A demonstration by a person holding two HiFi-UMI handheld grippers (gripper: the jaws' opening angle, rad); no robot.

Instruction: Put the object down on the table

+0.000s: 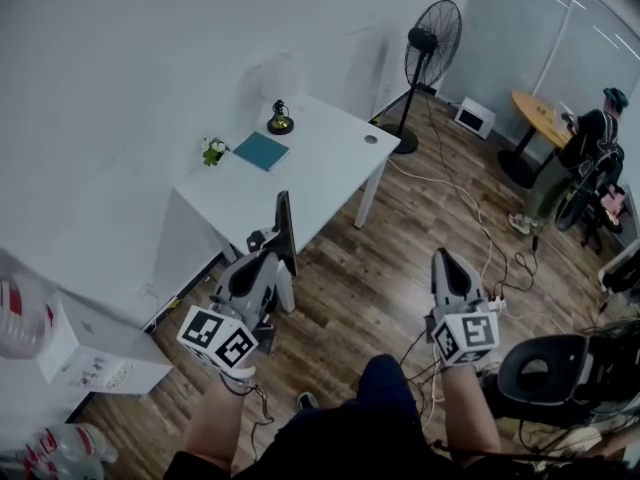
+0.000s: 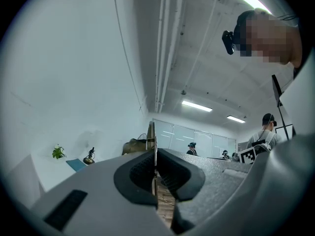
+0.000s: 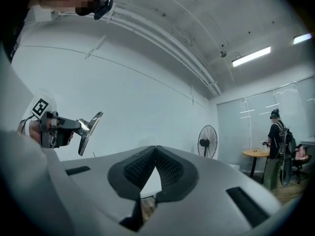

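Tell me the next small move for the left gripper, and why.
Probably carry the left gripper forward until it is over the bare near part of the white table, and only then lower it. Its jaws are clamped on the thin flat object, held edge-up. In the head view it appears to hang over the wooden floor, short of the table's edge.

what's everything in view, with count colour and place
table: 1, white, against the wall
notebook: 1, teal, on the table
plant: 1, green, table's left edge
ornament: 1, dark, table's back edge
standing fan: 1, black, floor beyond the table
round table: 1, wood top, far right
person: 1, dark clothes, by the round table
office chair: 1, black, lower right
metal plate: 1, shiny, upright in left gripper
left gripper: 1, grey, shut on the plate
right gripper: 1, grey, shut, empty
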